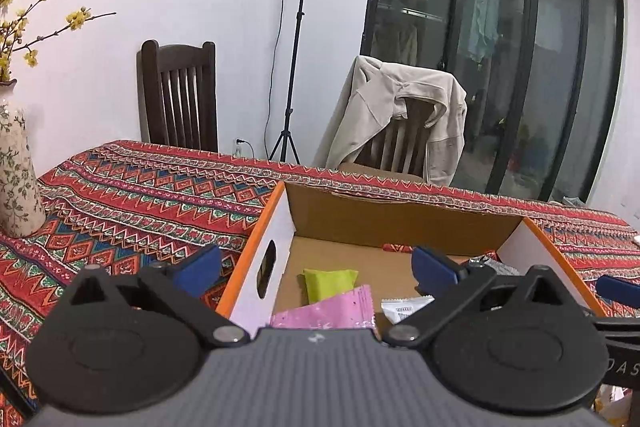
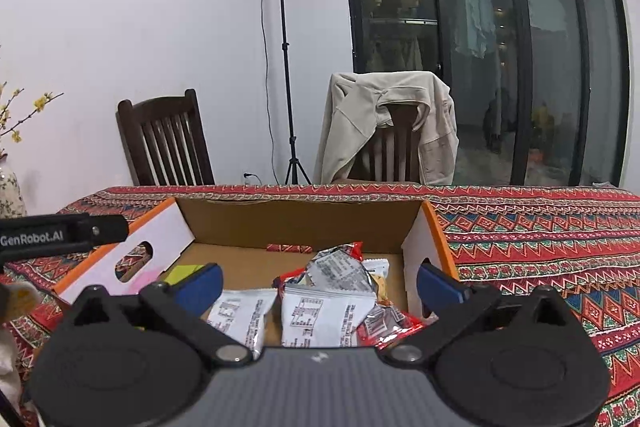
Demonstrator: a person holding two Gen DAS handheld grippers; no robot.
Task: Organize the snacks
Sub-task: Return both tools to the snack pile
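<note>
An open cardboard box with orange edges and white side walls stands on the patterned tablecloth. In the left wrist view a green packet, a pink packet and a white packet lie on its floor. My left gripper is open above the box's near left side, its blue pads touching nothing. The right wrist view shows the box holding white-silver packets, a crumpled silver and red packet and a red wrapper. My right gripper is open over them, gripping nothing.
A flowered vase with yellow blossoms stands on the table's left. Behind the table are a dark wooden chair, a light stand, a chair draped with a beige jacket and dark glass doors.
</note>
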